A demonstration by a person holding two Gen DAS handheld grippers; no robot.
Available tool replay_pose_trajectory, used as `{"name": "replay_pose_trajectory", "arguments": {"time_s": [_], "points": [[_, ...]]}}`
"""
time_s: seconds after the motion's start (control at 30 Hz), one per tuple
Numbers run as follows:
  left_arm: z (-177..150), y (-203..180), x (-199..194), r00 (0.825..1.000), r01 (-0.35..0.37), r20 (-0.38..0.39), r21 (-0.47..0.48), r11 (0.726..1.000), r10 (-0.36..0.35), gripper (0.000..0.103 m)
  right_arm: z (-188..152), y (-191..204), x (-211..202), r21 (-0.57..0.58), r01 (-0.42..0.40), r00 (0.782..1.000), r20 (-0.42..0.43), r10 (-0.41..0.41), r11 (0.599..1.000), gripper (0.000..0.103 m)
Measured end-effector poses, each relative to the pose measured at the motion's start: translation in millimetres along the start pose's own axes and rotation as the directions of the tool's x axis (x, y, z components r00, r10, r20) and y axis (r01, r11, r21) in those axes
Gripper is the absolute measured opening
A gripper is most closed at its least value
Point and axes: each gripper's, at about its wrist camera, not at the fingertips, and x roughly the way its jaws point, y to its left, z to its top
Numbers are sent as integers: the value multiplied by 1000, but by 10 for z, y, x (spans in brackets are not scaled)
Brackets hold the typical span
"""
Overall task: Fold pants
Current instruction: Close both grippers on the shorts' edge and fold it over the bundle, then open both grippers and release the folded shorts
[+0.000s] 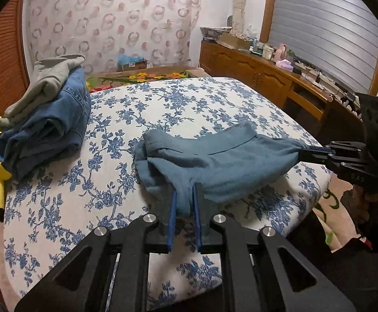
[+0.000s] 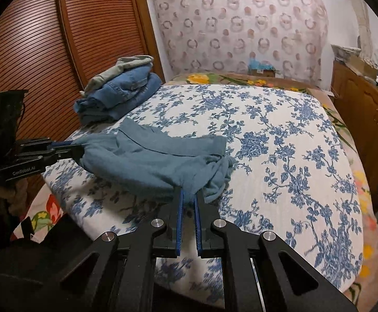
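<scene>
Just one pants (image 1: 215, 161), two grippers (image 1: 185, 189) (image 2: 189, 195).

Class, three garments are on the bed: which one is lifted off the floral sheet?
The teal-blue soft pants, pinched by both grippers. The grey garment and denim jeans sit folded in a stack.

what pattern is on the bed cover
White with blue flowers and leafy vines; the bed cover shows best in the right wrist view.
</scene>
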Motion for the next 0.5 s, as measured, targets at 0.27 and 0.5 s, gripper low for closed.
{"name": "replay_pose_trajectory", "arguments": {"time_s": [0.27, 0.5], "points": [[-51, -52, -42, 1000, -2, -13, 4, 1000, 2, 13, -63, 7, -95, 3, -5, 1000, -13, 5, 1000, 8], [-69, -59, -43, 999, -35, -12, 5, 999, 35, 18, -28, 43, -80, -3, -9, 999, -39, 9, 1000, 8]]}}
